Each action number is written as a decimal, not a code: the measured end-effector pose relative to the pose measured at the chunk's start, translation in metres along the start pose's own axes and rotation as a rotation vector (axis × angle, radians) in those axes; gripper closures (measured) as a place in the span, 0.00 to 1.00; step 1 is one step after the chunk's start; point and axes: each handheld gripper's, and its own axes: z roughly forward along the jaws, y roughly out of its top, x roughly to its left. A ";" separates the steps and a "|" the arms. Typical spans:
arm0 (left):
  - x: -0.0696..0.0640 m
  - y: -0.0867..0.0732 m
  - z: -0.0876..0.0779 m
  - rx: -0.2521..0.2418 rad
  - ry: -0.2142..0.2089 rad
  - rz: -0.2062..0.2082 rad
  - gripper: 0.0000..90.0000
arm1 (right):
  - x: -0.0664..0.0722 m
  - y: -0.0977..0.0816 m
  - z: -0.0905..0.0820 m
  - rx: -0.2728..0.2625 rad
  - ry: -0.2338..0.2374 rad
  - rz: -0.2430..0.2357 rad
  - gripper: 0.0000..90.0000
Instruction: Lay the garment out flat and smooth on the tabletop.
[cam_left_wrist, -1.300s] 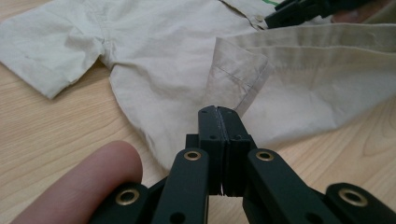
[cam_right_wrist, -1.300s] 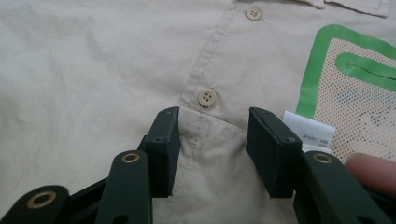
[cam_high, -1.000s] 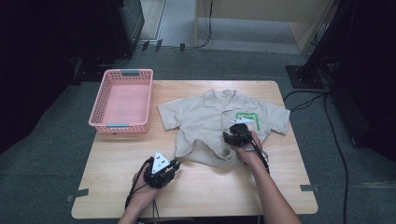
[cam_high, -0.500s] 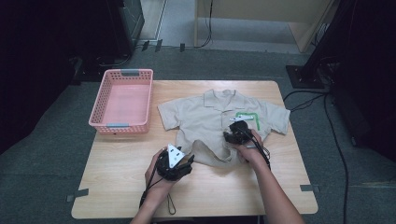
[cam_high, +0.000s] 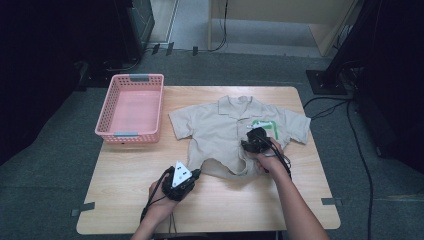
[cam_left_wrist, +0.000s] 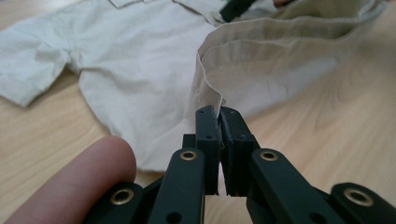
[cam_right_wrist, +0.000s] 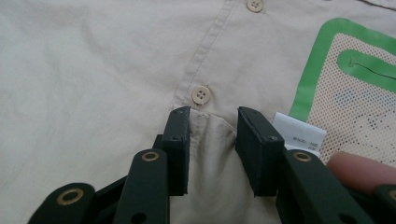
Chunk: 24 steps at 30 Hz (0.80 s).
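A beige short-sleeved shirt (cam_high: 225, 127) lies front up on the wooden table (cam_high: 125, 165), collar away from me. Its lower hem is lifted and folded up toward the chest. My left gripper (cam_high: 196, 173) is at the hem's near left corner. In the left gripper view, the left gripper (cam_left_wrist: 219, 112) is shut on the raised hem edge (cam_left_wrist: 208, 88). My right gripper (cam_high: 254, 136) rests on the shirt beside the green-edged patch (cam_right_wrist: 345, 84). In the right gripper view, the right gripper (cam_right_wrist: 212, 116) stands open, with a fold of fabric (cam_right_wrist: 210, 140) between its jaws below a button (cam_right_wrist: 201, 94).
A pink plastic basket (cam_high: 131, 107) stands at the table's far left. A small white label (cam_right_wrist: 299, 133) sticks out next to the right jaw. Cables (cam_high: 320, 105) run over the grey floor to the right, and dark equipment stands around the table.
My left gripper has moved right and forward across the table to the shirt's lower hem and has taken hold of it. The right gripper has stayed in place.
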 end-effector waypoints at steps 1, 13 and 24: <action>0.002 -0.003 -0.003 0.005 -0.012 0.008 0.97 | 0.000 0.000 0.000 0.005 0.001 -0.001 0.73; 0.025 -0.013 -0.027 -0.073 -0.154 -0.115 0.52 | -0.003 0.003 0.000 0.017 0.002 -0.005 0.73; 0.013 -0.018 0.012 0.099 0.064 -0.095 0.44 | -0.008 0.005 -0.004 0.004 0.043 0.025 0.63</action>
